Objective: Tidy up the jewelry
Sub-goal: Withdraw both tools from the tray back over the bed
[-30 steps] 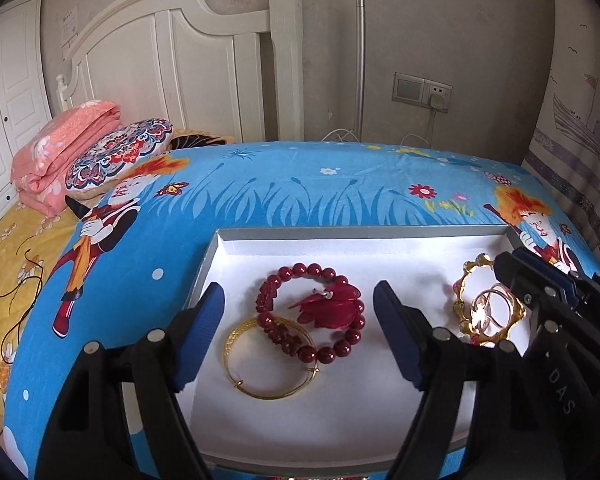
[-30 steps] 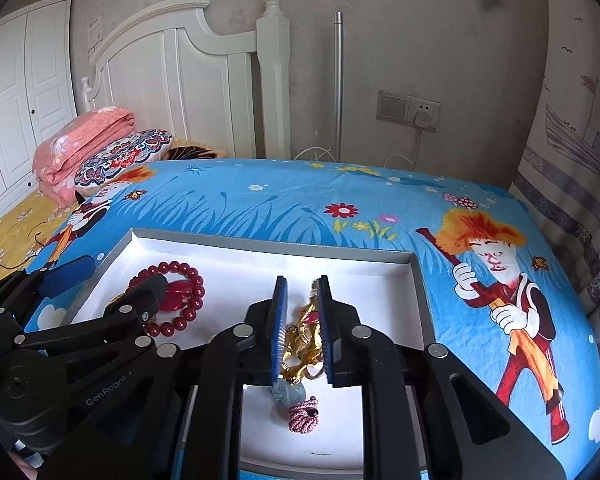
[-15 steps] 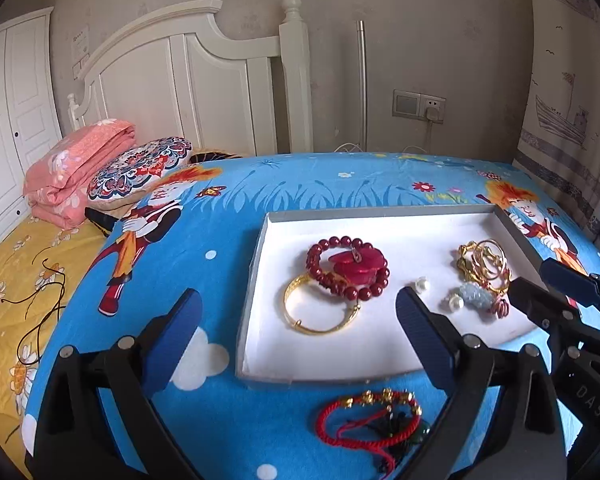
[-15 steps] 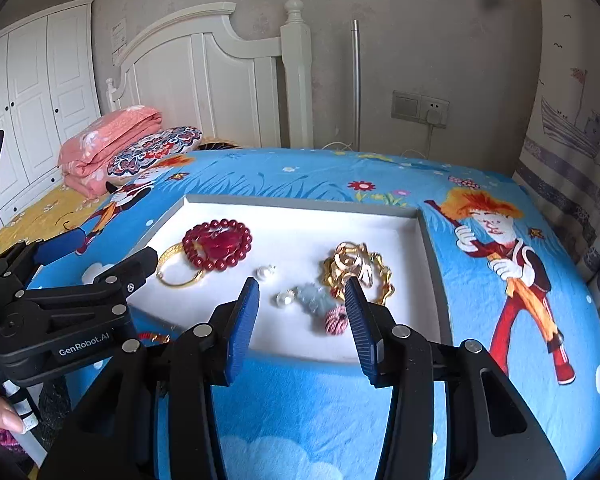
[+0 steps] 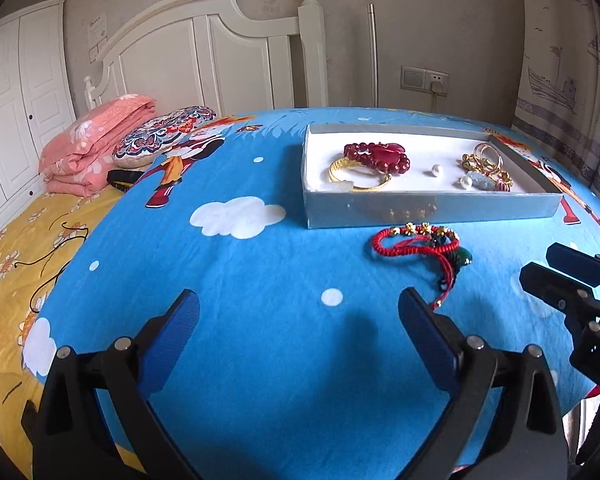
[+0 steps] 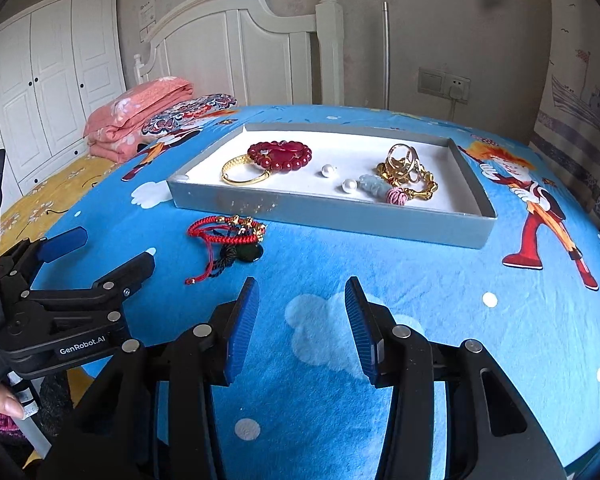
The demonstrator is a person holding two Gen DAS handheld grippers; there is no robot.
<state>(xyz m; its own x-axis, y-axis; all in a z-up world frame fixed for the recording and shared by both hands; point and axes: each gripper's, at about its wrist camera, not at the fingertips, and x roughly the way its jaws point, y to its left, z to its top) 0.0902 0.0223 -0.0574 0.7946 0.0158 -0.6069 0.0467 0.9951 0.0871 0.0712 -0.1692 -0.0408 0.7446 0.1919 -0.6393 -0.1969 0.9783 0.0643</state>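
The tray [image 6: 332, 210] lies on the bed [image 6: 420, 280], with the headboard [image 6: 236, 52] behind it and the folded blanket [image 6: 136, 120] and cushion [image 6: 188, 114] to its far left. In the tray, the bead bracelet [image 6: 280, 156] lies at the left, overlapping the bangle [image 6: 244, 172] before it; two pearls [image 6: 328, 171] lie in the middle, and the chain pile [image 6: 406, 170] lies at the right. The cord bracelet [image 6: 228, 232] lies on the bed just before the tray's near wall, outside it, with the left tongs [image 5: 298, 320] and right tongs [image 6: 302, 320] nearer the viewer, both above bare bed.
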